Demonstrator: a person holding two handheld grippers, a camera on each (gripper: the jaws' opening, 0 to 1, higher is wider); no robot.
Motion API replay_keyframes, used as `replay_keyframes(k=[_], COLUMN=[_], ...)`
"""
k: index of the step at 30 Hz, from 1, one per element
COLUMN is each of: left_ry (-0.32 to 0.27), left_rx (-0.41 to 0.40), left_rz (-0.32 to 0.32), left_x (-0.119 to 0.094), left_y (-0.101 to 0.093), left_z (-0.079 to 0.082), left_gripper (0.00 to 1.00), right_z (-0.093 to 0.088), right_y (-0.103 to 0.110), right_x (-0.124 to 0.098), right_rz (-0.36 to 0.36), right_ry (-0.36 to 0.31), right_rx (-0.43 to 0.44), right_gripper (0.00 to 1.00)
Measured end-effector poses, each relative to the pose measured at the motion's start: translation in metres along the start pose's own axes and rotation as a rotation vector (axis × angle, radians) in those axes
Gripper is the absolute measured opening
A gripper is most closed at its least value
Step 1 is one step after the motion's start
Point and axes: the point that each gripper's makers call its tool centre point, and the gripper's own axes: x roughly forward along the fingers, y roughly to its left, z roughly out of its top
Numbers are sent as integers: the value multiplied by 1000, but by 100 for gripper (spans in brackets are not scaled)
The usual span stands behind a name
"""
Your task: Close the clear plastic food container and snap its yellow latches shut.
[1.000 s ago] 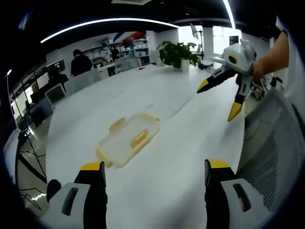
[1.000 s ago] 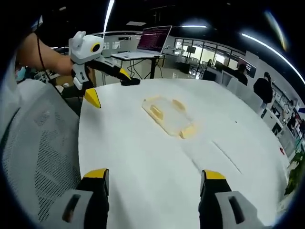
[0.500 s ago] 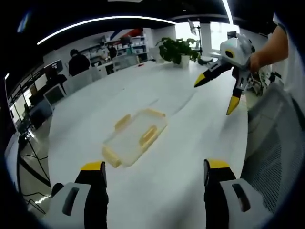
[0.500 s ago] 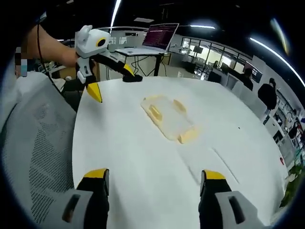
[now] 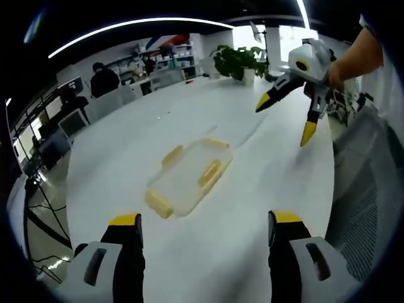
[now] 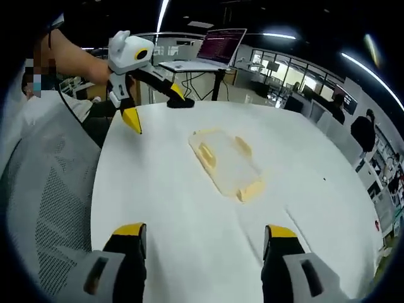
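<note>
Since a second ago my left view has drawn closer to the clear container [image 5: 189,178], which now sits larger and nearer the middle of that view; the container itself lies where it was on the white counter [image 5: 240,208]. My left gripper [image 5: 199,222] has its fingers [image 5: 125,225] spread wide, grasping nothing, well short of the container. My right gripper [image 6: 200,228] is likewise released, fingers [image 6: 279,234] apart over bare counter, with the container [image 6: 228,163] lying flat ahead of them, apart from both. In the left gripper view my right gripper [image 5: 285,115] hangs in the air off to the right, yellow tips splayed, held by my hand [image 5: 332,71]. In the right gripper view my left gripper [image 6: 155,107] hovers near the counter's far left edge, also spread. The yellow latches [image 5: 210,174] stick out along the container's sides and ends. A mesh chair back [image 6: 44,189] stands beside the counter, and a potted plant [image 5: 238,61] sits at its far end
</note>
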Motion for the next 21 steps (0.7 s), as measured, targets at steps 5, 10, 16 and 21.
replay_keyframes(k=[5, 10, 16, 21], left_ry=[12, 34, 49, 72], left_rx=[5, 23, 41, 50], left_rz=[-8, -27, -50, -69], left_x=[2, 7, 11, 15], left_y=[5, 10, 17, 24], left_z=[-1, -6, -6, -12], left_gripper=[79, 78, 78, 75], right_z=[3, 6, 9, 9], right_y=[-7, -14, -25, -32], right_x=[4, 9, 15, 21], right_rz=[19, 34, 46, 62], right_ry=[12, 15, 20, 44], right_rx=[-29, -40, -60, -94], right_gripper=[74, 73, 72, 69])
